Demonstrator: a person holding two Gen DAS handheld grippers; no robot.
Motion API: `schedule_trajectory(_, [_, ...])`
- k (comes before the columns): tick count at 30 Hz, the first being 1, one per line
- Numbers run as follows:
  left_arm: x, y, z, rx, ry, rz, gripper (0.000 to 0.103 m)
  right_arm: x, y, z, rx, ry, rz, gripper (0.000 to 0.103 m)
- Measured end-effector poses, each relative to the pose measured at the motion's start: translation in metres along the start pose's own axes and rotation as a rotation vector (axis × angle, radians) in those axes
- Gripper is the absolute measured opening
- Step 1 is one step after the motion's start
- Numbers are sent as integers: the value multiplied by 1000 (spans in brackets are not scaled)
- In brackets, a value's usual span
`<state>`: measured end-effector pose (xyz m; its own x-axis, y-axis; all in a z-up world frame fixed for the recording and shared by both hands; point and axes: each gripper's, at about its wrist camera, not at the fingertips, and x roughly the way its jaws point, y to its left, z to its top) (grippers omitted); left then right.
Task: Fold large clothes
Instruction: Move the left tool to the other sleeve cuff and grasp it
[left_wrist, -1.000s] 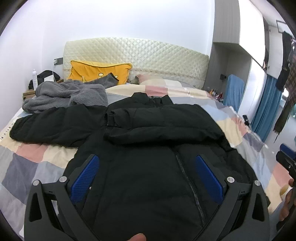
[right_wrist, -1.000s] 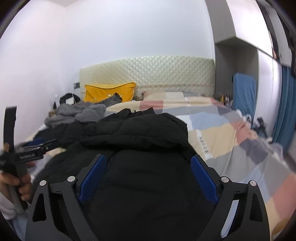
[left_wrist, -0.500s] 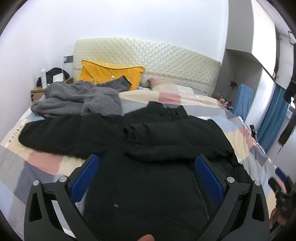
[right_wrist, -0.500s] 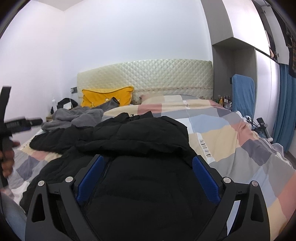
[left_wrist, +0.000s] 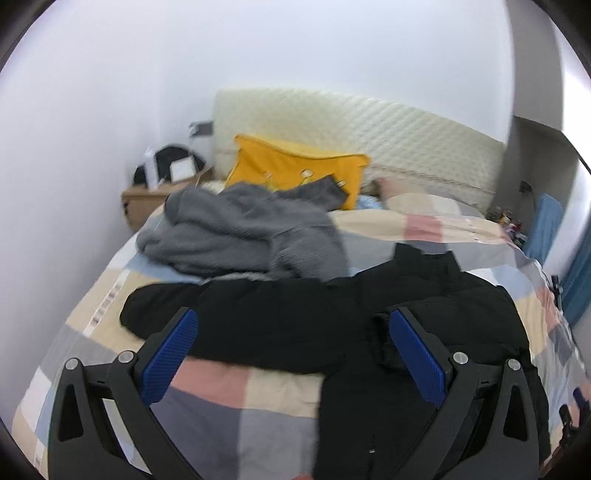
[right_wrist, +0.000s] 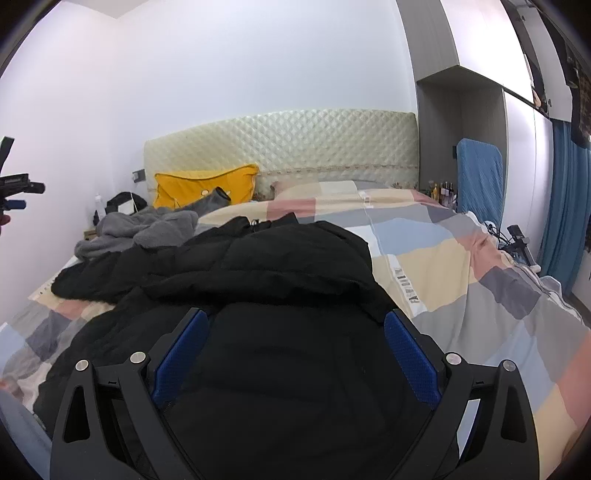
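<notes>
A black padded jacket (left_wrist: 424, 314) lies front up on the bed, its right sleeve folded across the chest (right_wrist: 280, 266) and its left sleeve (left_wrist: 236, 317) stretched out to the left. My left gripper (left_wrist: 291, 332) hangs open above that outstretched sleeve, nothing between its blue pads. My right gripper (right_wrist: 295, 339) stands open over the jacket's lower front, holding nothing. At the far left edge of the right wrist view, part of the left gripper tool (right_wrist: 14, 184) shows in the air.
A checked quilt (right_wrist: 461, 266) covers the bed. A grey fleece garment (left_wrist: 240, 232) and a yellow pillow (left_wrist: 299, 166) lie near the quilted headboard (right_wrist: 288, 140). A bedside table (left_wrist: 155, 195) stands at left, a wardrobe and blue curtain (right_wrist: 565, 199) at right.
My left gripper has swung left and upward, from over the jacket's zip to over the outstretched left sleeve. The right gripper has risen slightly and stays open over the jacket's lower front.
</notes>
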<state>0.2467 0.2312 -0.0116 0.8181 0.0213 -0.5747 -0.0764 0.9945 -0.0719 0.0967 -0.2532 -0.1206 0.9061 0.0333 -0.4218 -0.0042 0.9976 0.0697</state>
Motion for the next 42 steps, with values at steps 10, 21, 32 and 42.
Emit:
schedule_trajectory(10, [49,121,-27,-164,100,56,103,3,14,-9,-21,28,-21,97])
schedule_trajectory(21, [138,246,-88,-482,171,26,103,19,42,-11,-60,90,-51,97])
schedule_trajectory(32, [251,308,-129,-713,200,-63,93,57,59,-11,-27,175,-87,97])
schedule_trajectory(42, [281,327,-121,-766,114,-72,36,82,54,-12,38,226,-128,97])
